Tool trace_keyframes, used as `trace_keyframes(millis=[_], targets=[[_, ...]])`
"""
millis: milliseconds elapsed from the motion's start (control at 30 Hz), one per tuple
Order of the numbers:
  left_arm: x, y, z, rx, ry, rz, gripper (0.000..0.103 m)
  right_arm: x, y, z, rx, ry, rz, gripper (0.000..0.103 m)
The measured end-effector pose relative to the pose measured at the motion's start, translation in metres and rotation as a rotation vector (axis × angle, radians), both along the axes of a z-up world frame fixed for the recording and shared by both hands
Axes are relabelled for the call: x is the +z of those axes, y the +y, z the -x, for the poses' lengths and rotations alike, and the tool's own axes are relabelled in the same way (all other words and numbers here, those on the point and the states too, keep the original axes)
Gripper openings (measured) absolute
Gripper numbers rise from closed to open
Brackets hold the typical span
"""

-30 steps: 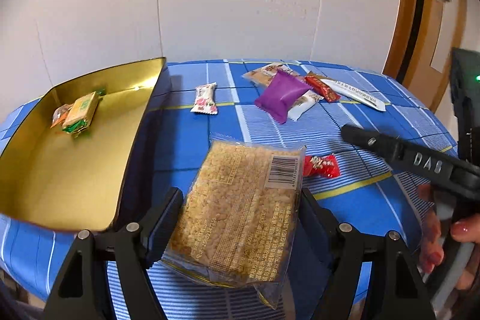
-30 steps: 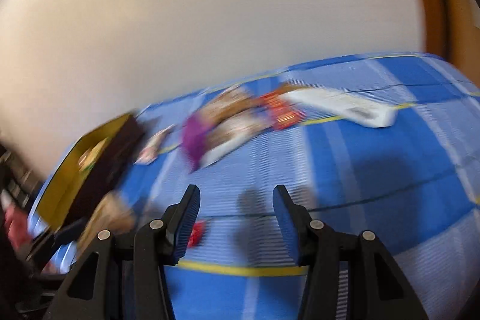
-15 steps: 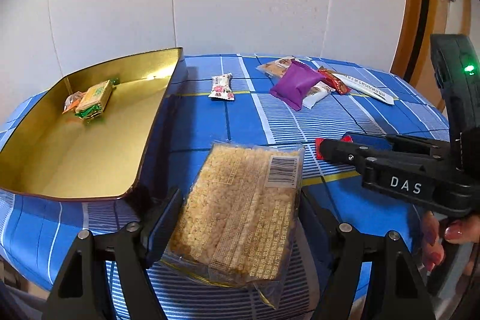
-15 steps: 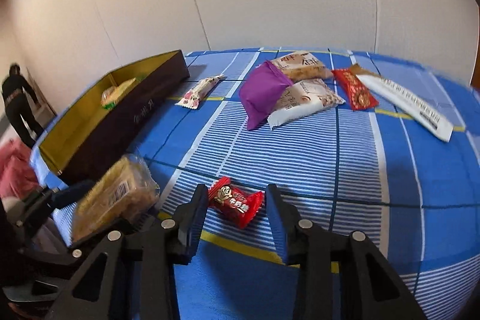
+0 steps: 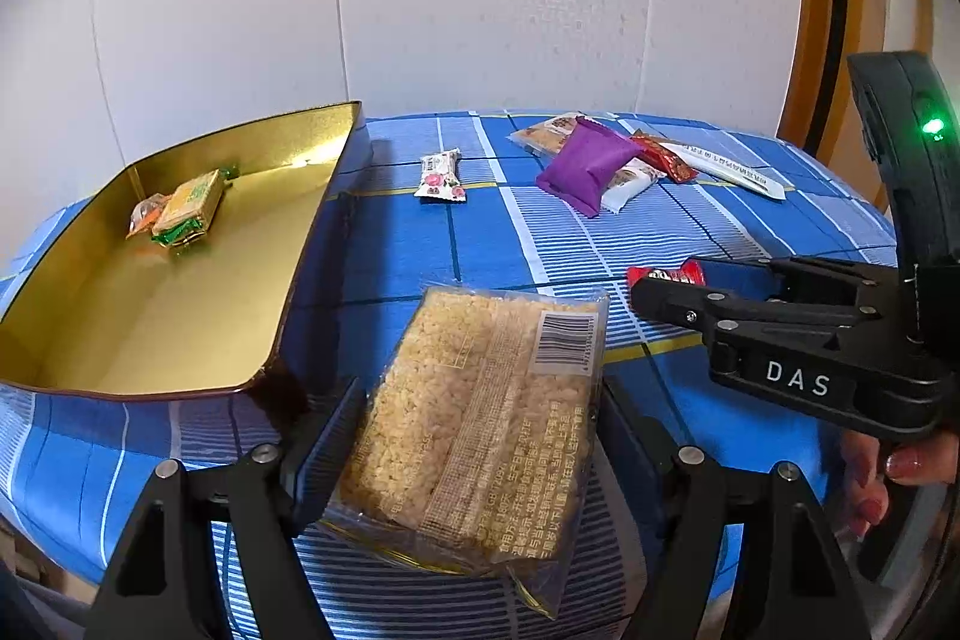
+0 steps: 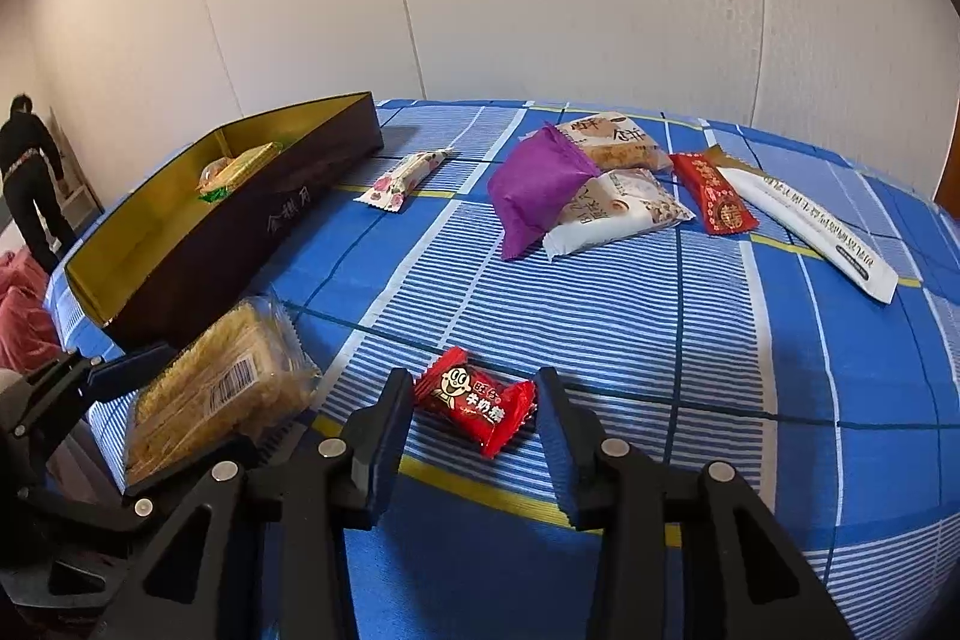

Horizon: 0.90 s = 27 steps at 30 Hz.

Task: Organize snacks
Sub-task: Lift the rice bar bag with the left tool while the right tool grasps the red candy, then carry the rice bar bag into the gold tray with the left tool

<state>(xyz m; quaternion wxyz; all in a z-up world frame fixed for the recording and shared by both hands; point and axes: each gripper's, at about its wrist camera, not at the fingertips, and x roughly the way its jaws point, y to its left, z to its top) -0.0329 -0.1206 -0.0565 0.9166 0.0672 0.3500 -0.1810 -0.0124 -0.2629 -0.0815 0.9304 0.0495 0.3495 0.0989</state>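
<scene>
Rice cake (image 5: pixel 480 418) sits clamped in your left gripper (image 5: pixel 474 436); right gripper (image 6: pixel 474 412), narrowed since a second ago, now brackets the red candy (image 6: pixel 477 400), unpinched.

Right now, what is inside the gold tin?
The tin holds a green-edged yellow packet lying on a small orange-tinted wrapper, both at its far end. The packet hides most of that wrapper. The rest of the floor is bare.

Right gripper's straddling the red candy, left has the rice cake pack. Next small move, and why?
Probably close the right gripper on the red candy: it lies between the fingers, pads not visibly pressing. The left gripper already holds the rice cake pack beside the gold tin.
</scene>
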Motion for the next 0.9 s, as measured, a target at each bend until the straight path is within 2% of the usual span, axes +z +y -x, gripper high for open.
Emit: trace_keyframes(millis=[67,300,367,467,600,667,700,733,800,900], targets=[[0.0,0.002,0.0,-0.009,-0.002,0.012,0.077,-0.001,0.002,0.001,-0.019,-0.006,0.031,0.031],[0.007,0.013,0.006,-0.027,-0.01,0.059,0.076,0.0,-0.002,0.005,-0.051,-0.017,0.023,0.022],[0.014,0.014,0.011,-0.044,-0.028,0.079,0.071,0.004,-0.008,0.007,-0.075,-0.032,0.007,0.021],[0.026,0.013,0.016,-0.09,-0.044,0.1,0.044,0.01,-0.022,0.008,-0.113,-0.044,-0.036,0.021],[0.036,0.008,0.018,-0.134,-0.076,0.071,0.044,0.01,-0.034,0.006,-0.161,-0.035,-0.074,0.021],[0.034,0.011,0.016,-0.117,-0.068,0.059,0.045,0.008,-0.039,0.004,-0.184,-0.021,-0.089,0.021],[0.031,0.015,0.013,-0.1,-0.048,0.071,0.051,0.007,-0.041,0.005,-0.188,-0.018,-0.092,0.021],[0.029,0.019,0.011,-0.083,-0.033,0.085,0.063,0.006,-0.042,0.004,-0.191,-0.013,-0.098,0.021],[0.024,0.027,0.009,-0.033,-0.013,0.104,0.076,0.005,-0.043,0.005,-0.194,-0.01,-0.097,0.021],[0.018,0.026,0.008,-0.033,0.016,0.095,0.081,0.004,-0.041,0.006,-0.19,-0.009,-0.087,0.021]])
